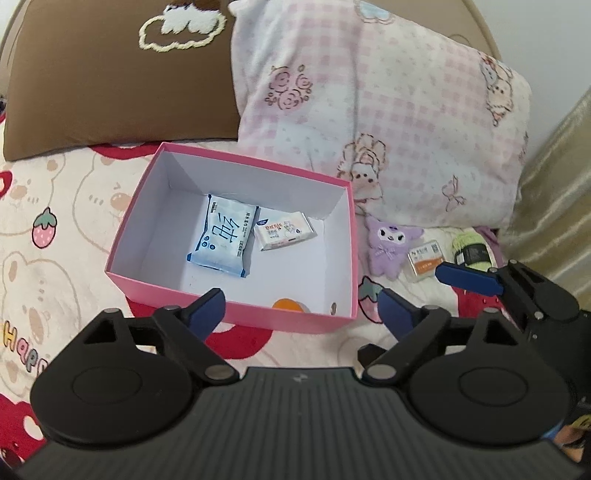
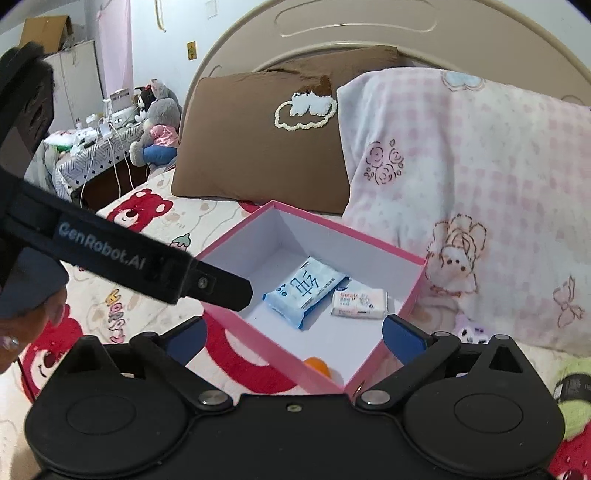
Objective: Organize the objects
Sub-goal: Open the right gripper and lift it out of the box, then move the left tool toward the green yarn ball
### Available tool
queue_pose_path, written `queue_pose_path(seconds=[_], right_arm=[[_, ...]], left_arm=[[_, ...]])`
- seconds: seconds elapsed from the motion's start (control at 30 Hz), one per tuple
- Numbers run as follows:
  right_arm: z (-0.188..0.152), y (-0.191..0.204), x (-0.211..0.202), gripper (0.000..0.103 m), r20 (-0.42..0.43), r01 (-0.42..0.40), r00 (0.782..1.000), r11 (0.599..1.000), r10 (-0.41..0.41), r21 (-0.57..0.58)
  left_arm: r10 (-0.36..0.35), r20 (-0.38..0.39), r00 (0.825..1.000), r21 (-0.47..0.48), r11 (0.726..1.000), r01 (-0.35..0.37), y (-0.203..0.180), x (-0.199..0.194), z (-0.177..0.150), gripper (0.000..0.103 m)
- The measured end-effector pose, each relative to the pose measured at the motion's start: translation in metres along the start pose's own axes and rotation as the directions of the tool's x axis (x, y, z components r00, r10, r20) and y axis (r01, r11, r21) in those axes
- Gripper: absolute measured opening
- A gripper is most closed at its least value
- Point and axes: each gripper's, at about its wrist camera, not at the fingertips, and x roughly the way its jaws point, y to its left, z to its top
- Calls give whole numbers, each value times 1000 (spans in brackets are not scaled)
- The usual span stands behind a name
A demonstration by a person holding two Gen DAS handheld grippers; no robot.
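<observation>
A pink box (image 1: 258, 318) with white inside walls lies open on the bed. In it are a blue wipes pack (image 1: 223, 236), a small white-and-orange pack (image 1: 284, 230) and an orange ball (image 1: 288, 305) against the near wall. My left gripper (image 1: 303, 310) hangs open and empty over the box's near edge. My right gripper (image 2: 295, 341) is open and empty above the near right corner of the box (image 2: 417, 288). To the right of the box lie a purple plush (image 1: 388, 245), a small orange-and-white carton (image 1: 424, 260) and a green yarn ball (image 1: 471, 249).
A brown pillow (image 1: 110, 85) and a pink checked pillow (image 1: 388, 110) lean on the headboard (image 2: 351, 33) behind the box. The bedspread (image 1: 55, 206) has bear and strawberry prints. A cluttered side table with plush toys (image 2: 155, 125) stands far left. A hand (image 2: 22, 332) holds the left gripper's body (image 2: 110, 254).
</observation>
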Motion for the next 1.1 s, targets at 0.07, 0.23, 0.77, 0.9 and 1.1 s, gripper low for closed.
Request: queue_pose_path(seconds=[0.07,0.23,0.77,0.9,1.1], right_arm=[[-2,1,-5,103,-11,-9,1000,1000,9,4],[-5,3,-21,103,-26,18,1000,1000,-18,14],[-32,-13,-83,103,-87,47,995,997,-42,60],[-42,-19,-96,103,-105,43,994,996,-35,75],[-59,-32,-113,103,-126,73,990,992,-61,100]], left_arm=[[2,-9,1000,6,1000,-2,-3,-5,-1,93],[7,-26,1000,15,1000,-7,-11,-18,-4,103],[7,-31,1000,167,986,-2,-57,-55,-51,103],[-8,-40,999,186,982,15,-68,-57,-59,103],[-11,-76,997,215,976,27,-82,-51,-76,103]])
